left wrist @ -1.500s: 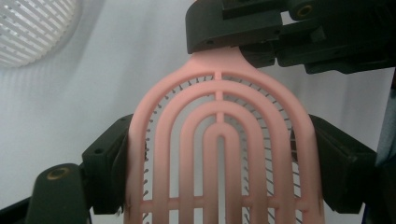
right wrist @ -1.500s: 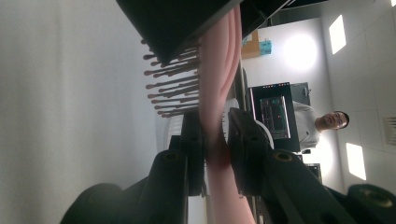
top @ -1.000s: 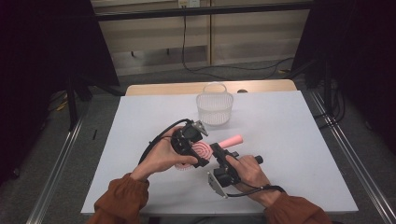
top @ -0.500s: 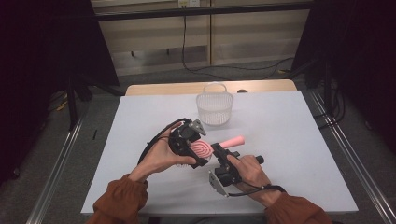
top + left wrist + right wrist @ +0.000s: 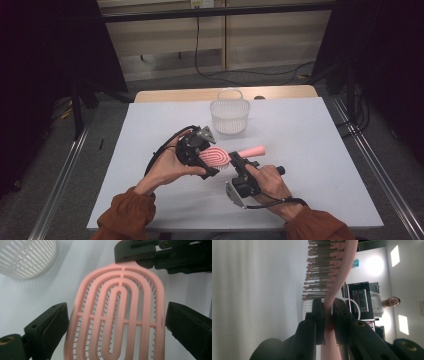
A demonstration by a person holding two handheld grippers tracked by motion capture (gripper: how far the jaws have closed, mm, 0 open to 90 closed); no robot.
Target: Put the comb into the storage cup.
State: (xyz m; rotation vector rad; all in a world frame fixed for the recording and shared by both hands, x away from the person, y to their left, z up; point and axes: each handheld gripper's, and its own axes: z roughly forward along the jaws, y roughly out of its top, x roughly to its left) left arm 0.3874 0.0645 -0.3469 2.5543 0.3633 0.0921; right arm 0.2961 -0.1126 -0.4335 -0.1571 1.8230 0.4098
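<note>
The right gripper (image 5: 239, 165) is clamped on the neck of the pink hairbrush (image 5: 220, 156), where handle meets head; in the right gripper view its two black jaws pinch the pink stem (image 5: 328, 315) from both sides, with the bristles (image 5: 317, 270) standing off to the left above them. The left gripper (image 5: 202, 155) stands around the brush head: in the left gripper view the slotted pink head (image 5: 117, 315) lies between the jaws, which have just been opening and now sit wide, with a thin gap showing at each edge, so the pads no longer press on it. The grip therefore looks to have passed to the right hand alone.

In the high view the brush is held just above the bench (image 5: 310, 130), near its middle and towards the near edge. Its long axis runs from the head at the near left to the handle tip (image 5: 256, 149) at the far right. The handle tip points past the right gripper and away from the left one.

The white slotted basket (image 5: 229, 116) stands farther off, towards the far edge and well apart from both grippers. It lies beyond the brush head, slightly right of the left gripper. If the brush is bound for the basket, the right gripper would have to carry it away from the person and a little left.
</note>
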